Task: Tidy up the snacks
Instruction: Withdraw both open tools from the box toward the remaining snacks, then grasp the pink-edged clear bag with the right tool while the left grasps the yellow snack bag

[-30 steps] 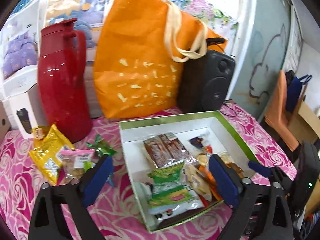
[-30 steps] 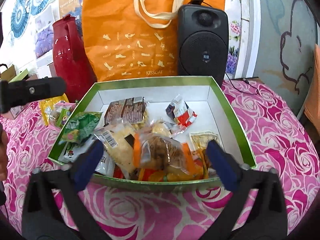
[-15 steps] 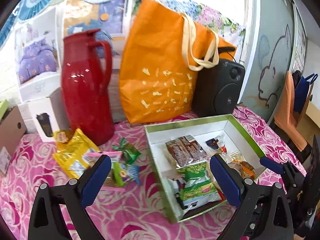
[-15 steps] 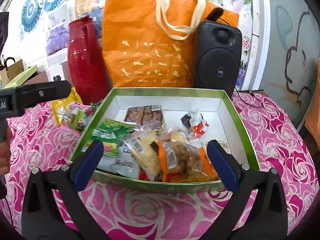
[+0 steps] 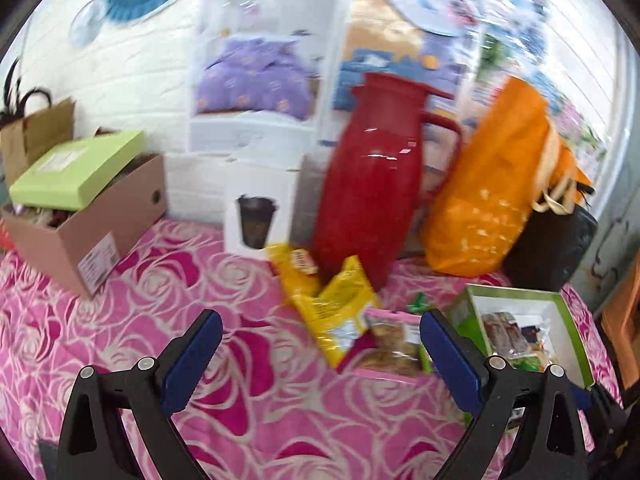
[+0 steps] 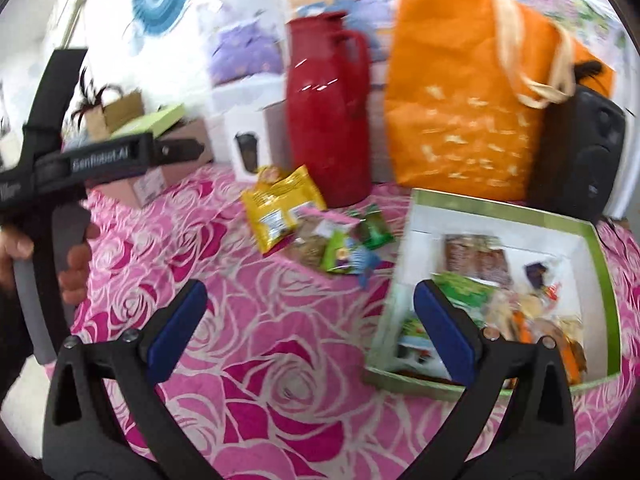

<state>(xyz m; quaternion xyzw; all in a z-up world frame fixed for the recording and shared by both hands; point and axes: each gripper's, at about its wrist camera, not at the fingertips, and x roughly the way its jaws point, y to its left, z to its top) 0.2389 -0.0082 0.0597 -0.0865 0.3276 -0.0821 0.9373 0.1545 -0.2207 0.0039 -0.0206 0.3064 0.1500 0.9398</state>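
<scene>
A green-rimmed white box (image 6: 600, 264) holds several snack packets; in the left wrist view the box (image 5: 576, 332) sits at the right. Loose snacks lie on the pink rose cloth left of it: a yellow bag (image 5: 336, 316) (image 6: 280, 208), a pink-edged packet (image 5: 394, 346) (image 6: 320, 232) and small green packets (image 6: 372, 228). My left gripper (image 5: 316, 356) is open and empty above the cloth, with the pink-edged packet near its right finger. My right gripper (image 6: 310, 322) is open and empty, its right finger over the box's left edge. The left gripper's handle (image 6: 60, 160) shows in the right wrist view.
A red jug (image 5: 372, 196), an orange tote bag (image 5: 492, 196) and a black speaker (image 6: 584, 148) stand at the back. A white cup carton (image 5: 260, 208) and a cardboard box (image 5: 92, 232) with a green lid on top are at the left.
Both grippers have swung left, away from the box. The loose snacks and the left side of the table have come into view. Both stay open and empty.
</scene>
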